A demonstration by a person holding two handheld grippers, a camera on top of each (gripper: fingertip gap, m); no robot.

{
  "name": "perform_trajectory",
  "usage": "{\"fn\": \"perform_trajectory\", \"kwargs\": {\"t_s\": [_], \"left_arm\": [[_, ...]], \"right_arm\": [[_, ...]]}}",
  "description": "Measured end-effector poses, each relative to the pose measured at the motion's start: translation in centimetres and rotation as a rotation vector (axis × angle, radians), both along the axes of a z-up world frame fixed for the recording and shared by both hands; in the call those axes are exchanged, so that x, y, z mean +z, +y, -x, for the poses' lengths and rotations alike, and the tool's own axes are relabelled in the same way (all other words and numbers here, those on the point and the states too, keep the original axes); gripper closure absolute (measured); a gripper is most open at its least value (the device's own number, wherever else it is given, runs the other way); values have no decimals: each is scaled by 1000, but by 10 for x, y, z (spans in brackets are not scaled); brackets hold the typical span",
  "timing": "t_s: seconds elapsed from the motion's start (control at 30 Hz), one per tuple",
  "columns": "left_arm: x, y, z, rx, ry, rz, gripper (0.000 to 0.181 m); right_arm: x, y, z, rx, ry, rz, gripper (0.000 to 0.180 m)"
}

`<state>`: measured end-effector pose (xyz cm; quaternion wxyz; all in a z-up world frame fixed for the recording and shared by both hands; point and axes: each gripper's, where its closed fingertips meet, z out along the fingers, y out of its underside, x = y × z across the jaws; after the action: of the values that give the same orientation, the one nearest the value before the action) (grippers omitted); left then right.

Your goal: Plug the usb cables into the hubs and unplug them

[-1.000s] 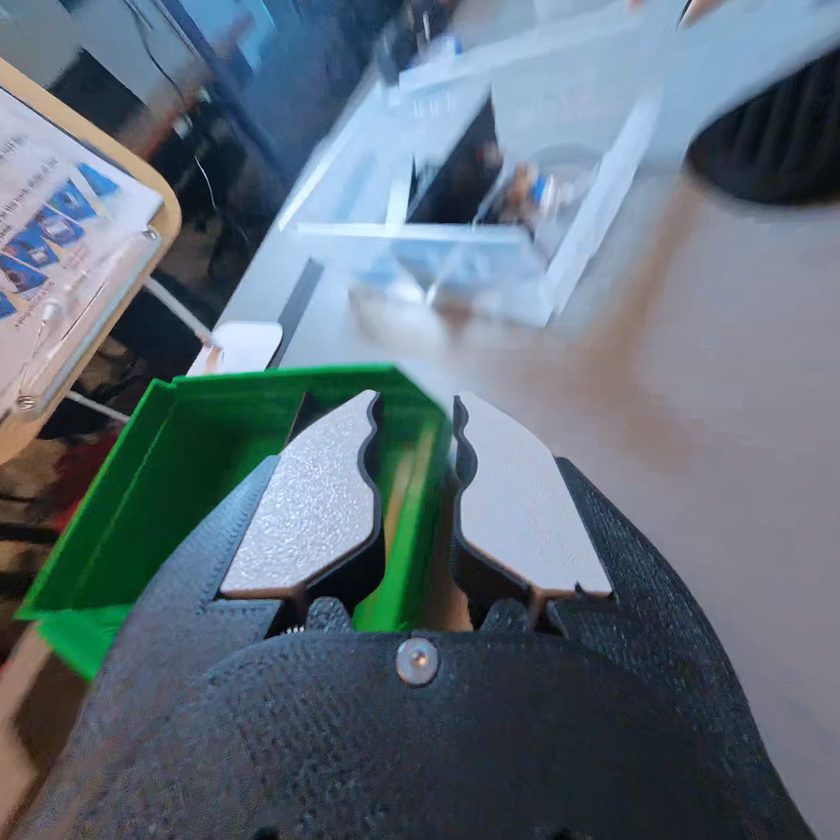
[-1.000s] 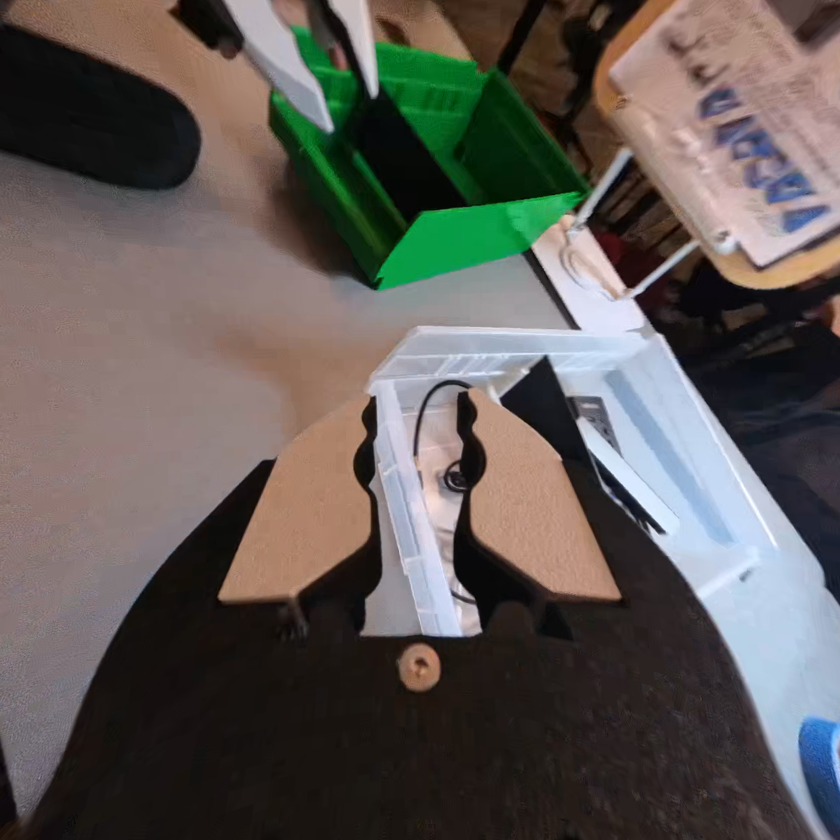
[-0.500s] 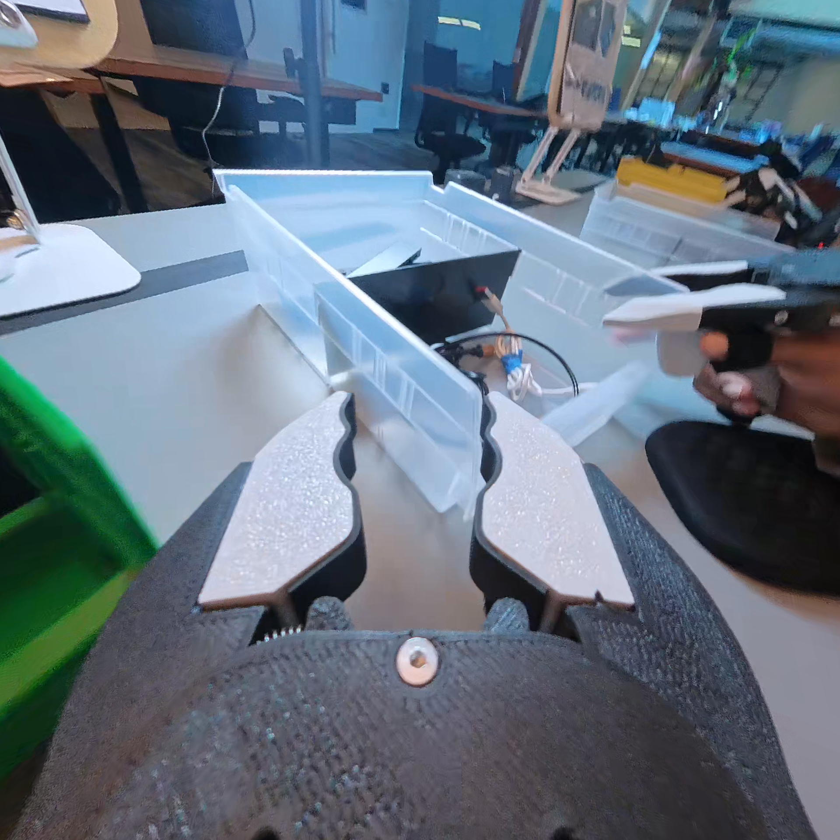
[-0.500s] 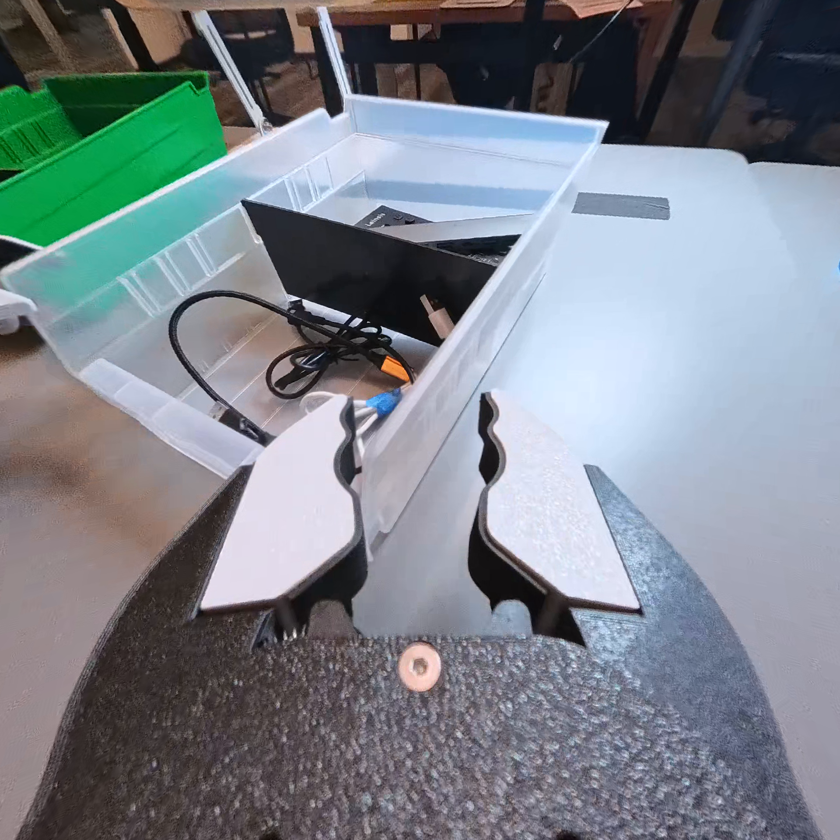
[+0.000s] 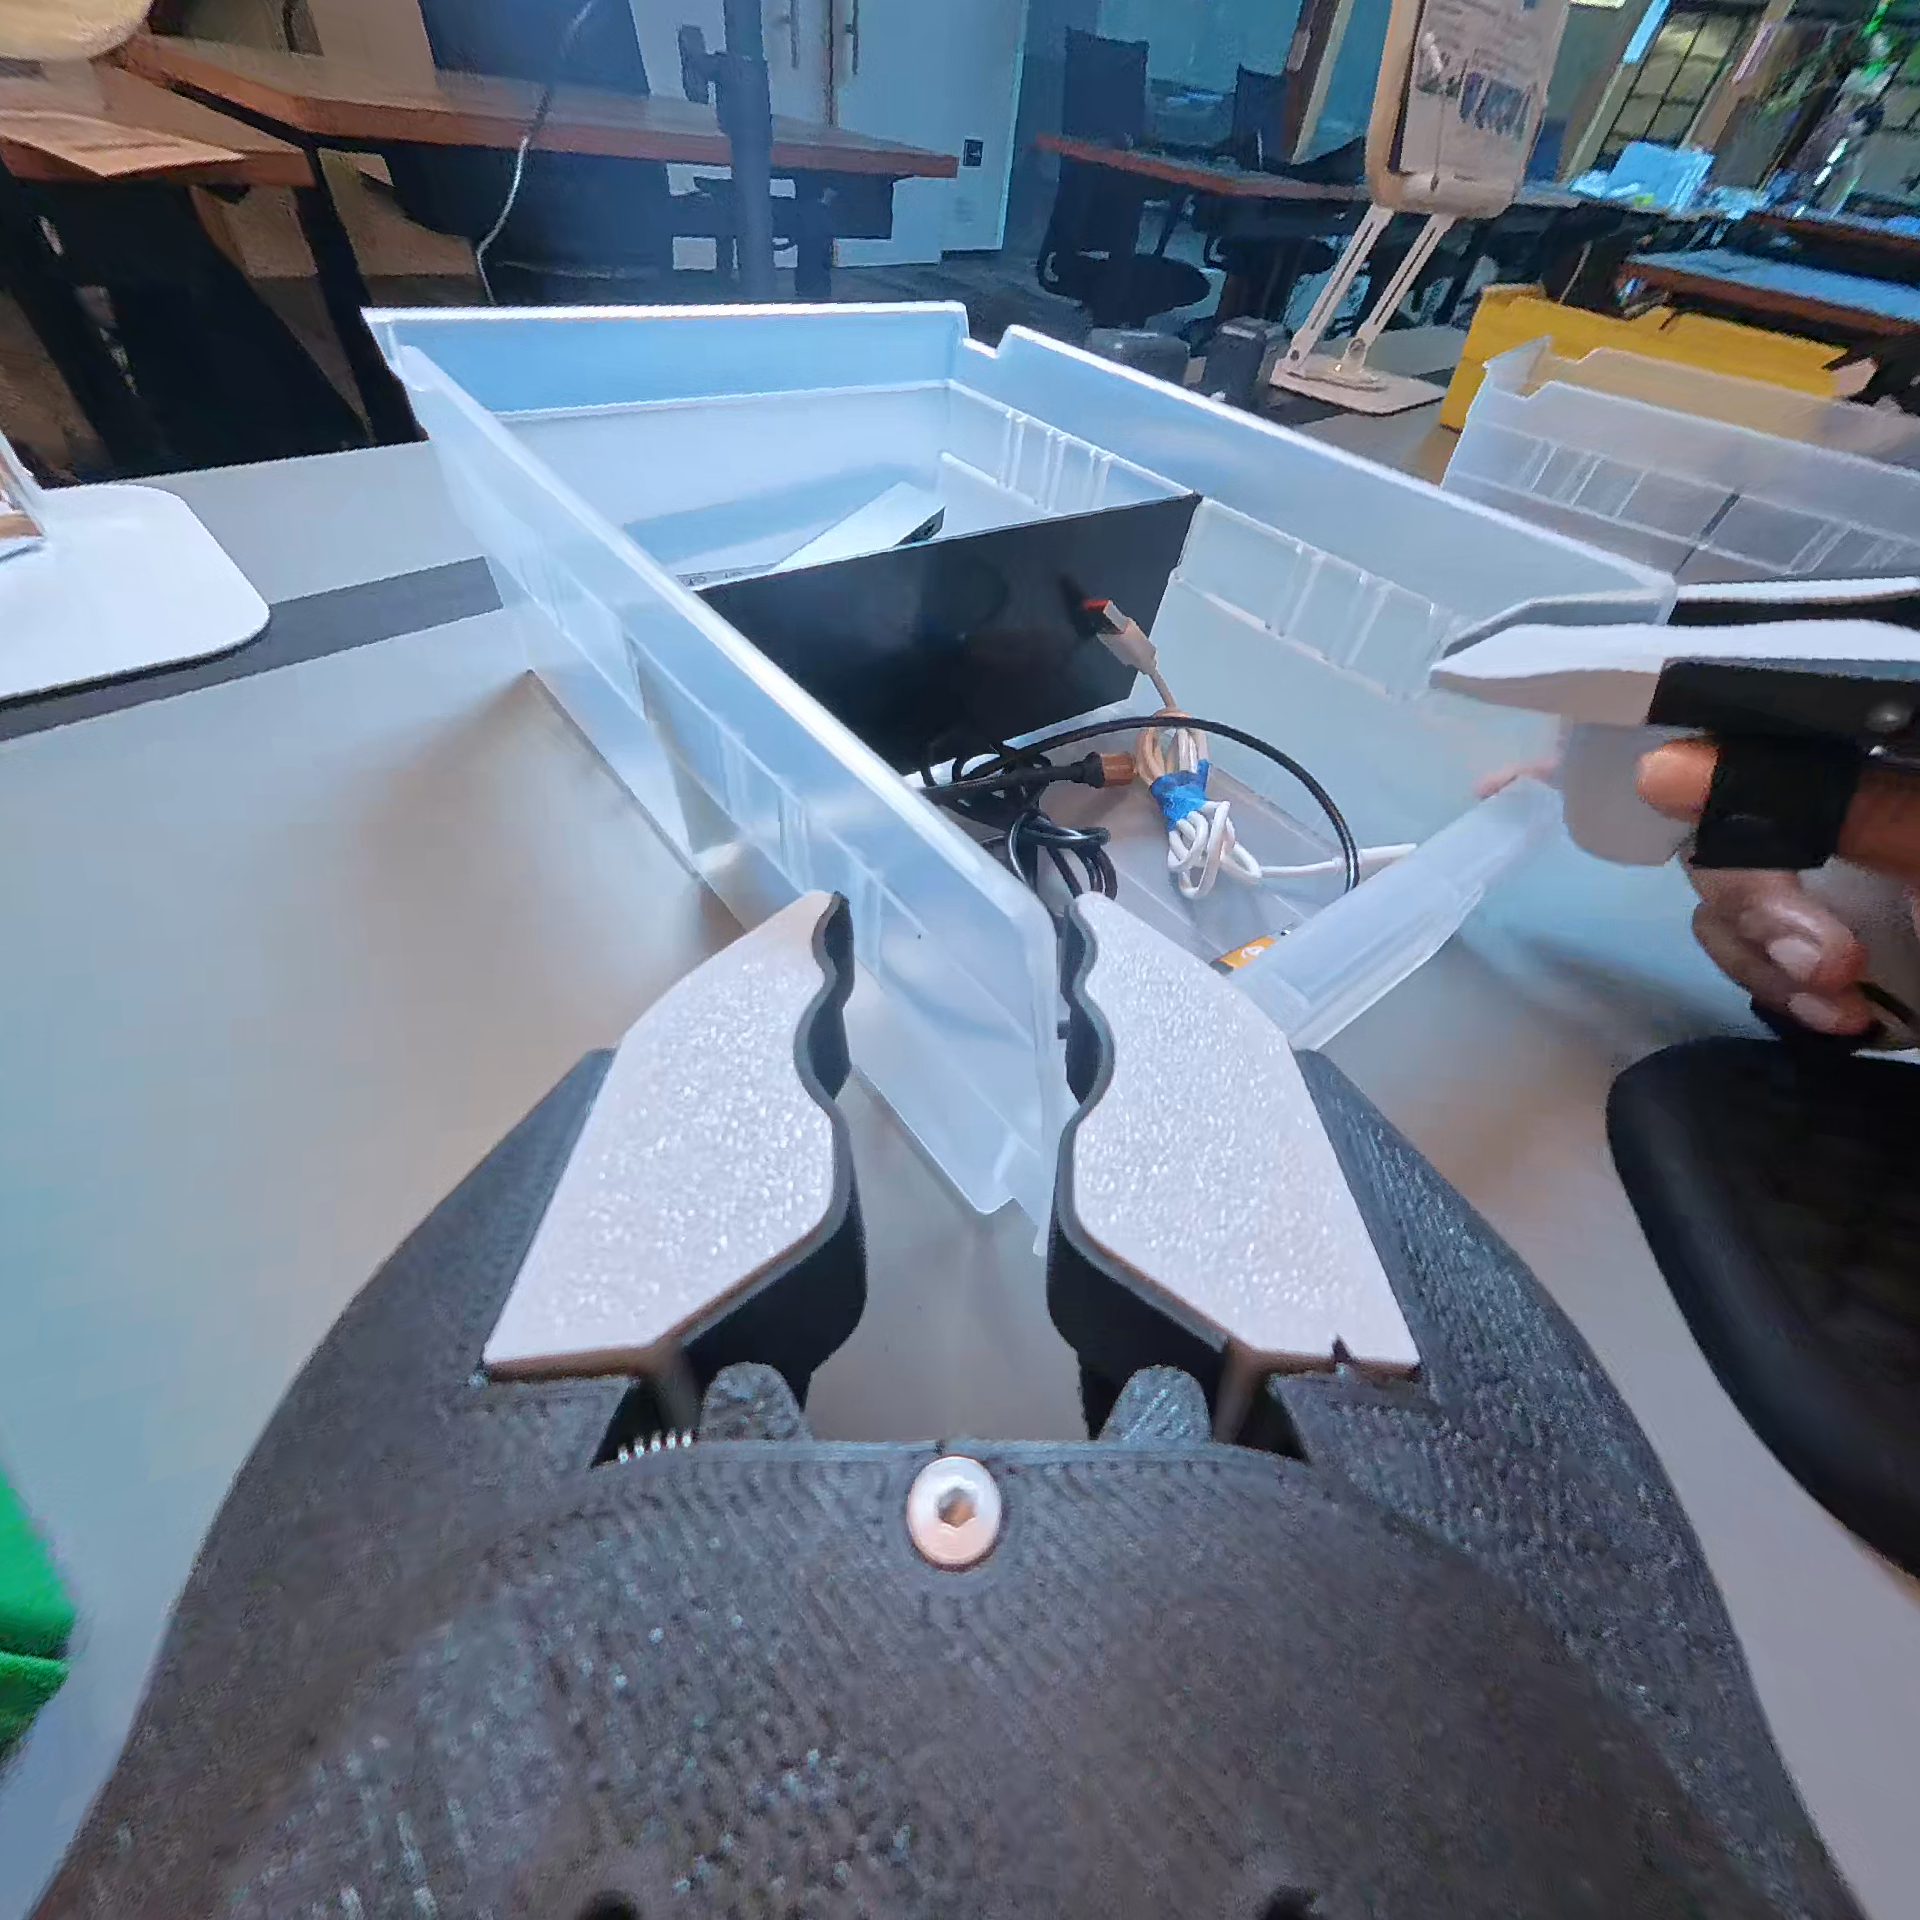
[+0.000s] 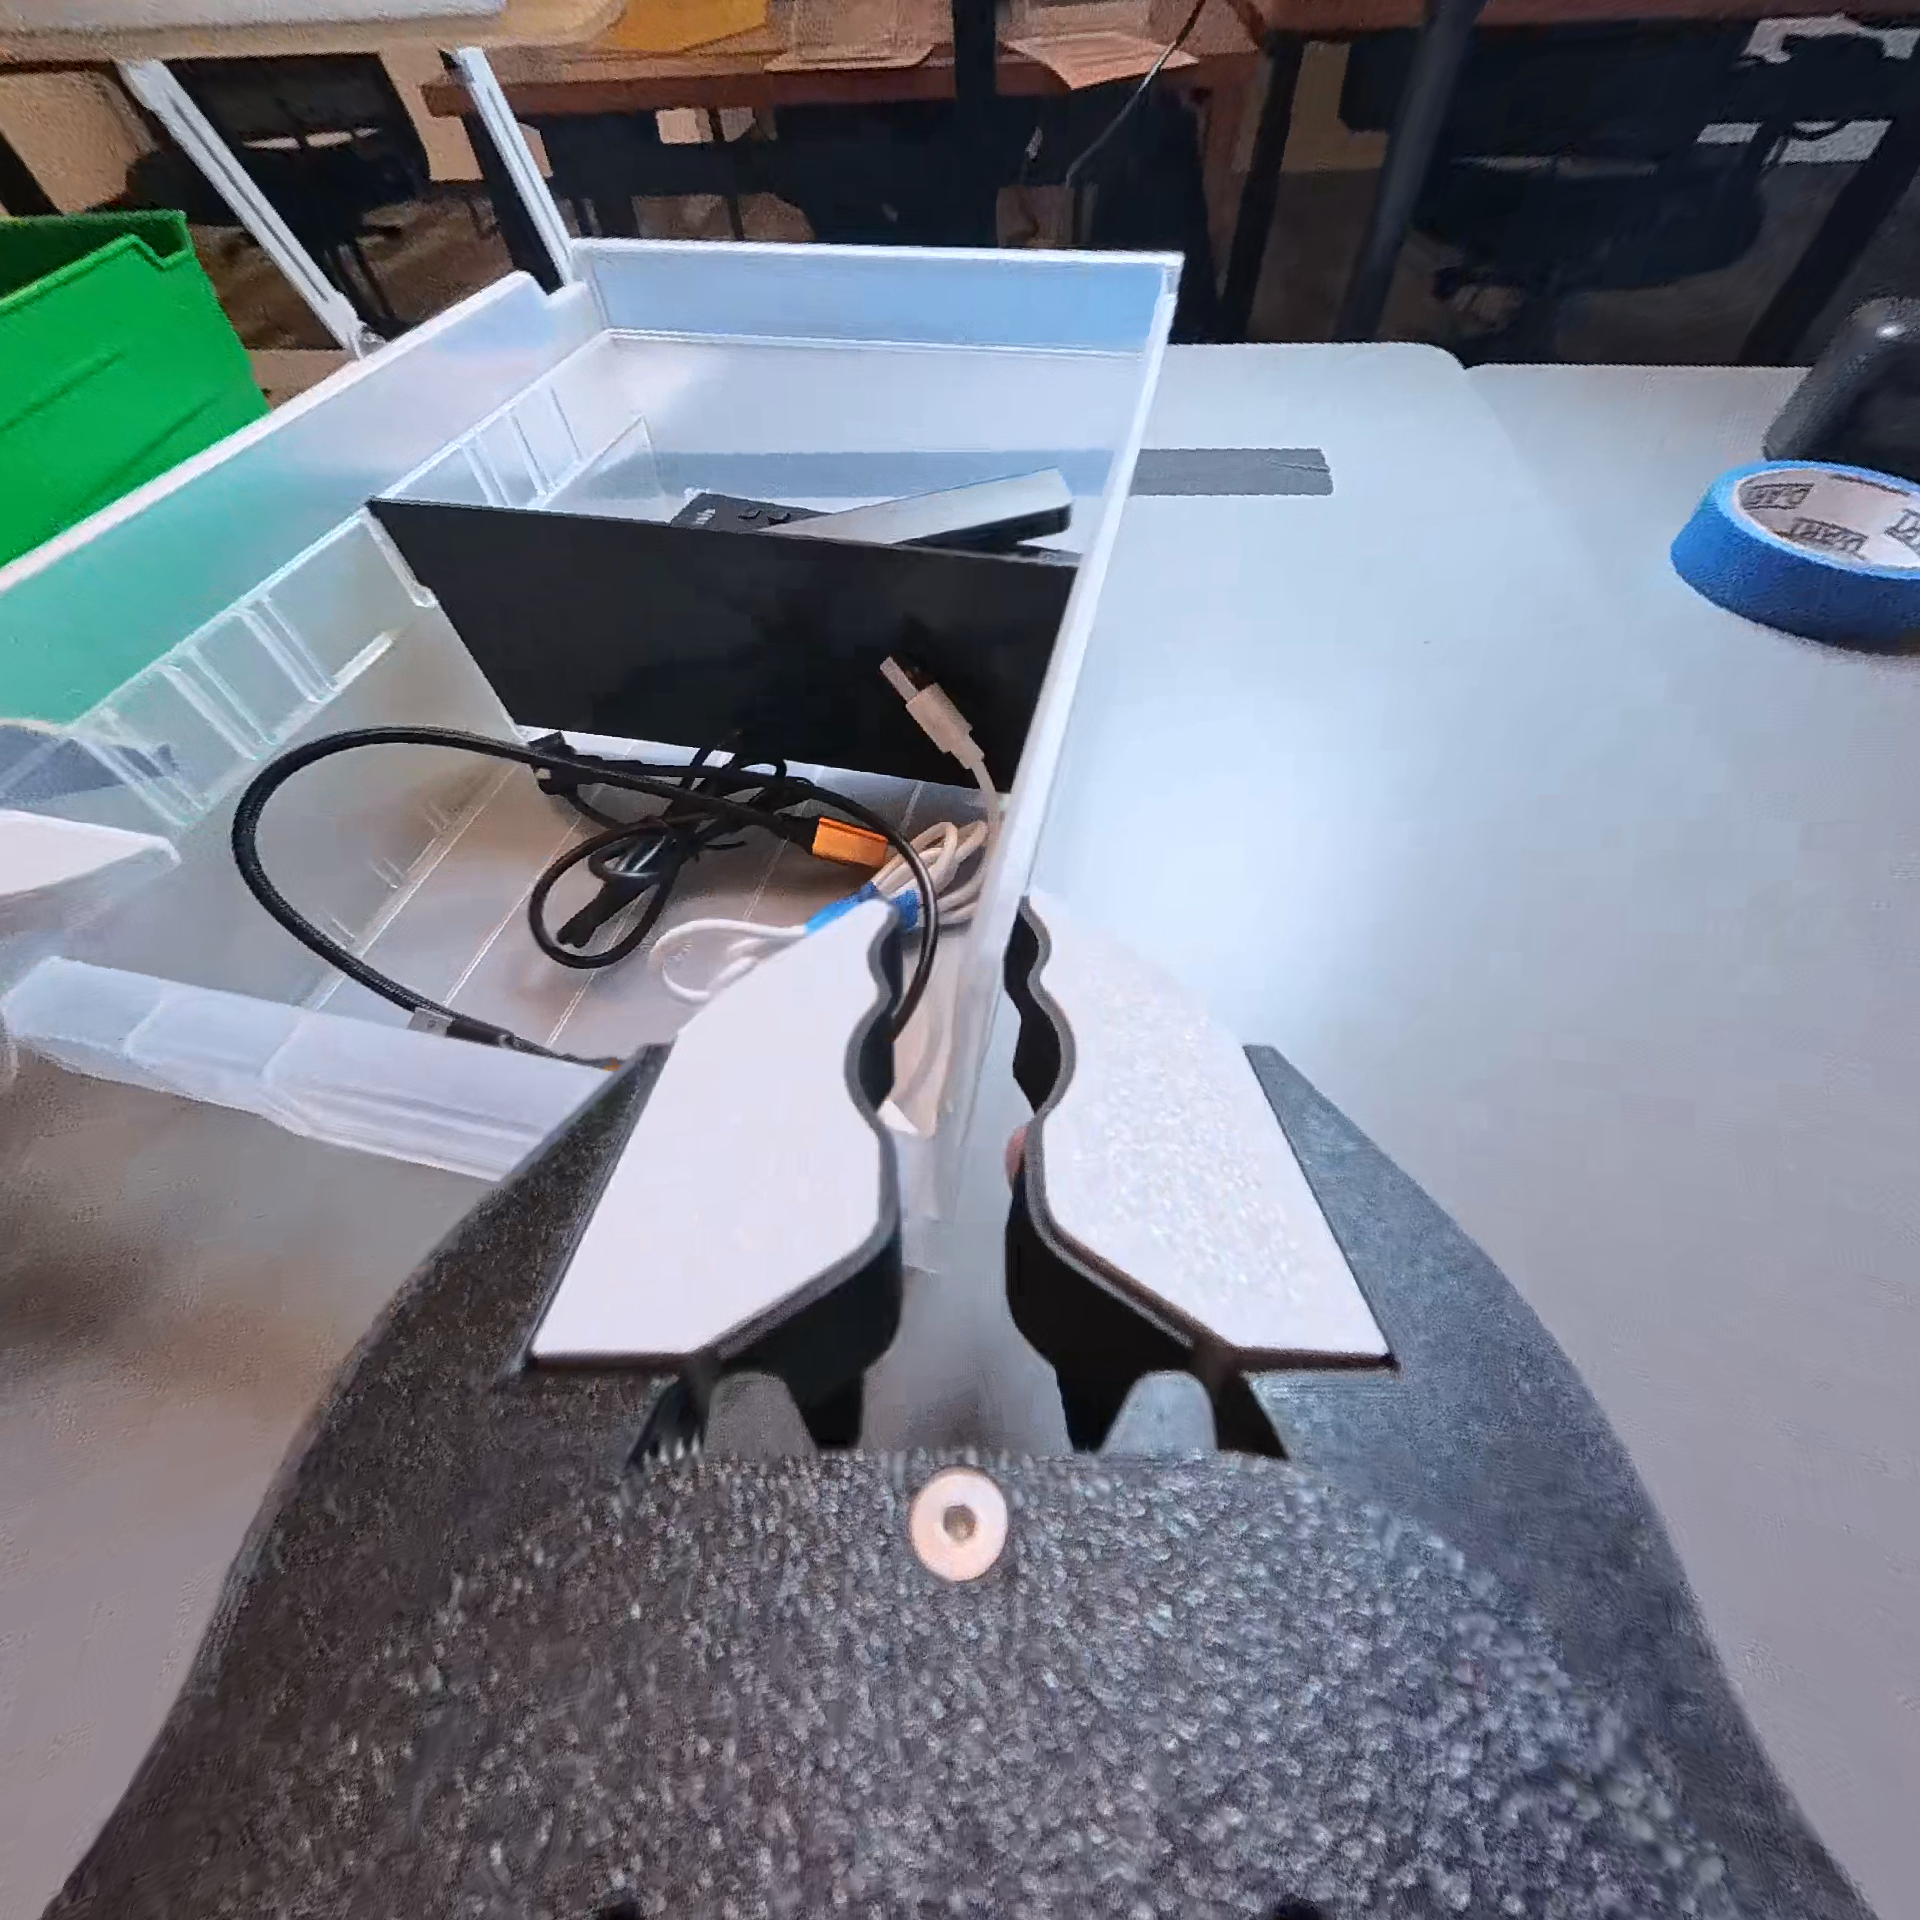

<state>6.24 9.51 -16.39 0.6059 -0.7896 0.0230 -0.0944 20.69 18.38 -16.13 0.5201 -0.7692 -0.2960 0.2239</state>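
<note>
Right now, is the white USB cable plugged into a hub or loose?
Loose. The white USB cable lies coiled in the clear bin, its bare plug leaning free against the black divider.

a black usb cable (image 6: 436,831) lies in loose loops on the floor of the clear bin (image 6: 1049,665), ahead and left of the right tongs, its orange-tipped plug (image 6: 847,842) beside a coiled white cable (image 6: 935,862) bound with blue tape. one white plug (image 6: 914,691) leans up against a black divider (image 6: 717,644); slim dark hubs (image 6: 935,514) lie behind it.
</note>
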Motion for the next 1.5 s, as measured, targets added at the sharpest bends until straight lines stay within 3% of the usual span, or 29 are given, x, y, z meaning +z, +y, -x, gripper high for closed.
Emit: {"fn": "perform_trajectory", "kwargs": {"t_s": [0.07, 0.17, 0.3, 0.43, 0.57, 0.7, 0.8, 0.97, 1.2, 1.33, 1.5], "left_arm": [[0, -1, 1, 4, 52, 19, 144], [2, -9, 3, 8, 113, 47, 149], [27, -38, 12, 36, 183, -17, 160], [75, -75, 25, 64, 235, -110, 162], [141, -119, 45, 137, 289, -238, 163], [191, -170, 95, 277, 302, -287, 165], [211, -219, 143, 383, 293, -286, 165], [202, -311, 214, 533, 326, -231, 164], [147, -422, 284, 677, 405, -57, 166], [98, -439, 299, 683, 387, 65, 166], [62, -418, 316, 696, 376, 69, 165]], "right_arm": [[2, 4, -5, -30, -25, -41, 173], [5, -2, -5, -42, -69, -78, 175], [31, -34, -1, -32, 10, -126, 174], [73, -75, 10, 8, 126, -214, 172], [141, -112, 34, 99, 228, -334, 171], [200, -153, 88, 245, 328, -393, 169], [219, -190, 147, 393, 376, -371, 167], [198, -258, 247, 629, 347, -291, 165], [119, -357, 347, 907, 259, -80, 162], [60, -374, 372, 945, 197, 55, 162], [34, -357, 378, 911, 82, -15, 154]]}}
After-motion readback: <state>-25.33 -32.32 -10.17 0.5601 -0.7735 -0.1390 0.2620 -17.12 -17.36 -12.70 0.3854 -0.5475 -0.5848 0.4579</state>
